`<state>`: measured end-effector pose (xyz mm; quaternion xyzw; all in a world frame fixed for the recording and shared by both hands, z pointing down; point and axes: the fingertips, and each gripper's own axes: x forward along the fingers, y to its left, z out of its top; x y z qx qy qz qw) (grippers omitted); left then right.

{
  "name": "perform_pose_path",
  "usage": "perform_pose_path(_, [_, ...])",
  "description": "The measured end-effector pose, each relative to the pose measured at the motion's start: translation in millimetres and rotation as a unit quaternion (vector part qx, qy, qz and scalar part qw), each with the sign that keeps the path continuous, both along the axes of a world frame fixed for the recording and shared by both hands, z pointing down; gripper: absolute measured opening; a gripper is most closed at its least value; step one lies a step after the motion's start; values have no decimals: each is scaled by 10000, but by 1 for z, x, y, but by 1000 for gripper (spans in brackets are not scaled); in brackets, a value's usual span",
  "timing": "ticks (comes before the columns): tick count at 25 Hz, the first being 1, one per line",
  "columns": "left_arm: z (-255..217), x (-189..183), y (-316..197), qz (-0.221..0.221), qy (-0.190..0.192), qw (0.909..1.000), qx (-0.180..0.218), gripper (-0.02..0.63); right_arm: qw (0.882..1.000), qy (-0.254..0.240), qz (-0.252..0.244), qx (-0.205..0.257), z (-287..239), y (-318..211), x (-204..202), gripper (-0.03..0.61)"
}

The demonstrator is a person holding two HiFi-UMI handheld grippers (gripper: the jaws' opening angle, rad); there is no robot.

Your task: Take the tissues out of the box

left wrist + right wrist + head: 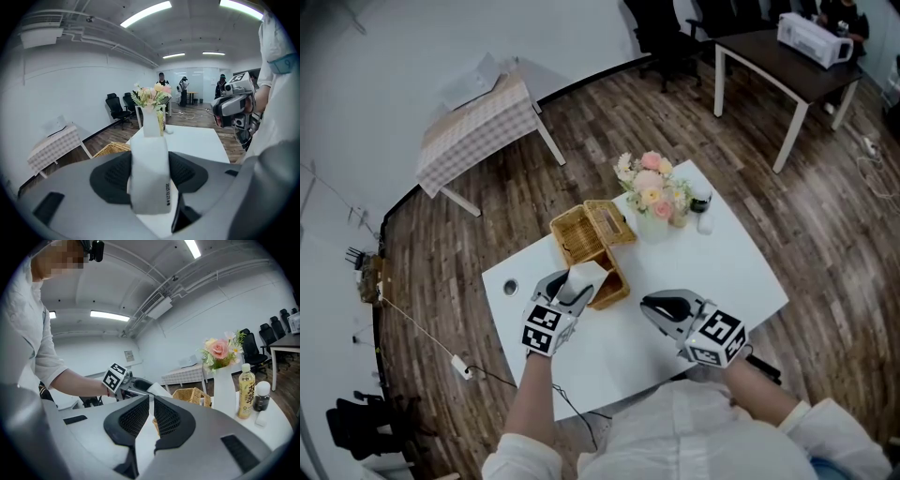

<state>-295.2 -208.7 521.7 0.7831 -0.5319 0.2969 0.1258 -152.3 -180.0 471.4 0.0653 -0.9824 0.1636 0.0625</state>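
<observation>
A white tissue pack [149, 176] is pinched between the black pads of my left gripper [150, 161], which is shut on it. In the head view that gripper [574, 291] holds the tissue pack [589, 275] just above the near end of the open wicker box [581, 236]. My right gripper [654, 304] hovers over the white table [722, 272], a little right of the box. Its jaws [151, 416] stand almost together with nothing between them. From the right gripper view the left gripper [133, 383] and the tissue pack [158, 390] show beyond the jaws.
A white vase of flowers [654, 199] stands behind the box, with a drink bottle [246, 390] and a small dark-capped bottle [261, 397] beside it. A checked-cloth table [478, 127] and a dark-topped table [787, 61] stand farther off on the wood floor.
</observation>
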Motion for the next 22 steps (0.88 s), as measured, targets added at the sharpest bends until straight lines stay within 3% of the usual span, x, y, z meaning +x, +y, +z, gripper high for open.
perform_pose_path(6, [-5, 10, 13, -274, 340, 9989, 144, 235, 10000, 0, -54, 11, 1, 7, 4, 37])
perform_pose_path(13, [-22, 28, 24, -660, 1087, 9910, 429, 235, 9998, 30, -172, 89, -2, 15, 2, 37])
perform_pose_path(22, [-26, 60, 35, -780, 1365, 9856, 625, 235, 9995, 1, -272, 159, -6, 19, 3, 37])
